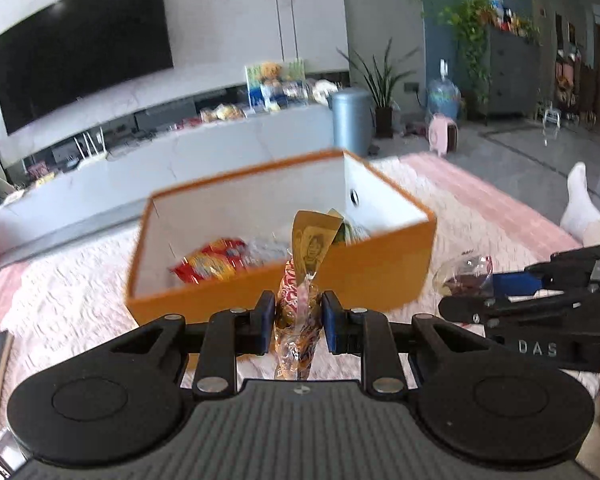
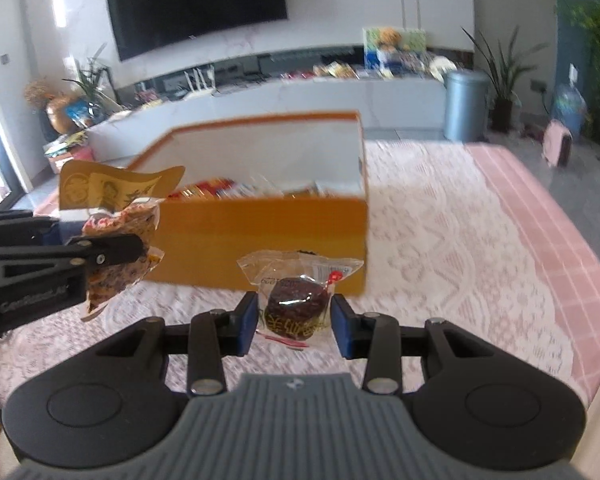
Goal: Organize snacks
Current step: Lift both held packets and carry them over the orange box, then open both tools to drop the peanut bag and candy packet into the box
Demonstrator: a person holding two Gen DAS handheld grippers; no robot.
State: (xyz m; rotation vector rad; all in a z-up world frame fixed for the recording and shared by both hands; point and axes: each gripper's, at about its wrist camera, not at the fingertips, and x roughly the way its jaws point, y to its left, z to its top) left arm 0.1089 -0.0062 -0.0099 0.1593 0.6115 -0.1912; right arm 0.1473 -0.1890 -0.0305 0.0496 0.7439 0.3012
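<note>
An open orange box with white inner walls stands on a lace-covered surface and holds several snack packets. My left gripper is shut on a clear packet with a yellow header card, held in front of the box's near wall. The same packet shows at the left of the right wrist view. My right gripper is shut on a clear packet with a dark round snack, also in front of the box. That gripper enters the left wrist view from the right.
The box rests on a white lace cloth over a pink checked cover. Behind it runs a long white TV bench with clutter, a grey bin and potted plants. A person's white-socked foot lies at the right.
</note>
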